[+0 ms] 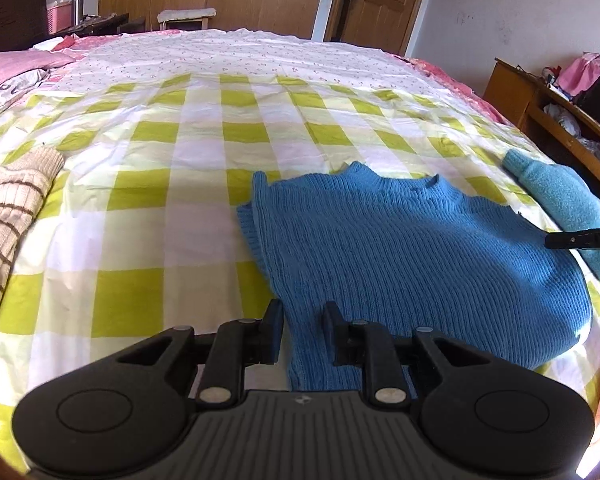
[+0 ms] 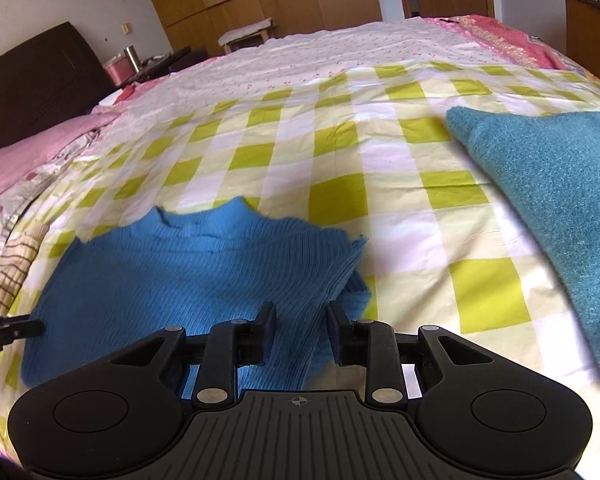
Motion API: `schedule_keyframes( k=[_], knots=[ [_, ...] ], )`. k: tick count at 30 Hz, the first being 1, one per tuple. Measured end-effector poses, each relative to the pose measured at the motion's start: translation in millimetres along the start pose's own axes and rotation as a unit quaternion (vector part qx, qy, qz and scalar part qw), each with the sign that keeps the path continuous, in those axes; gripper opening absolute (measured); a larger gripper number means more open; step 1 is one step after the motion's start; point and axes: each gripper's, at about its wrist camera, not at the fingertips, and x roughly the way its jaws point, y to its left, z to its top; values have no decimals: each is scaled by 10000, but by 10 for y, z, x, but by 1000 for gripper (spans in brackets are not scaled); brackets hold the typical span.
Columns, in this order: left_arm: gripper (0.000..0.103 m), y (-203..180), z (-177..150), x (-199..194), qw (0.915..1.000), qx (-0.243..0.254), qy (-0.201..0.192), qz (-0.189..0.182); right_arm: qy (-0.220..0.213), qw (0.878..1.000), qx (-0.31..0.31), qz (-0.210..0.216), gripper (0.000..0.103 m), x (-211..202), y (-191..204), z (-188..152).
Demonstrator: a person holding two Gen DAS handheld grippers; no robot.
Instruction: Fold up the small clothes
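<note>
Clothes number three: one blue sweater (image 1: 412,256), one teal (image 2: 548,184), one striped (image 1: 8,208); both grippers' fingers (image 1: 274,320) parted, gripping nothing.

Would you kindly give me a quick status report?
Left gripper and right gripper open over blue sweater. Sweater flat, sleeves folded in. Teal garment alongside, clear.

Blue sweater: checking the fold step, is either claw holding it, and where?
Nothing is held: left claw and right claw stand open over the blue sweater.
</note>
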Motion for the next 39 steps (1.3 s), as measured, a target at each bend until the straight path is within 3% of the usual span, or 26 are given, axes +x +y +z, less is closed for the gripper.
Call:
schedule_keyframes(
  k=[2,4,5,9,14,20,22,32,37,39],
  knots=[
    [28,-22,75,59,9999,-57,-103,13,20,9999,83,-66,29,162,-7,53],
    [28,-44,156,141,9998,-23,-200,11,85,9998,122,-103,20,312,1,86],
    [28,-63,192,204,9997,62,-232,92,107,9998,126,-147,11,365,6,95],
    [27,-106,209,415,9980,446,-133,423,38,9997,144,-214,8,419,-16,149],
    [26,-94,180,435,9949,582,-230,785,-109,9988,375,-296,7,490,-106,229],
    [27,21,108,352,9947,311,-203,960,-120,9989,187,-404,10,548,-52,170],
    [27,13,108,329,9948,249,-229,956,-139,9988,240,-402,14,507,-48,186],
    [26,-48,43,16,9928,223,-559,1037,-537,9977,63,-407,15,79,101,124],
    [26,-145,-98,-29,9934,364,-518,955,-191,9987,298,-362,17,243,46,-62],
    [27,-161,-143,23,9942,367,-373,943,-254,9984,373,-346,15,259,24,-89]
  ],
)
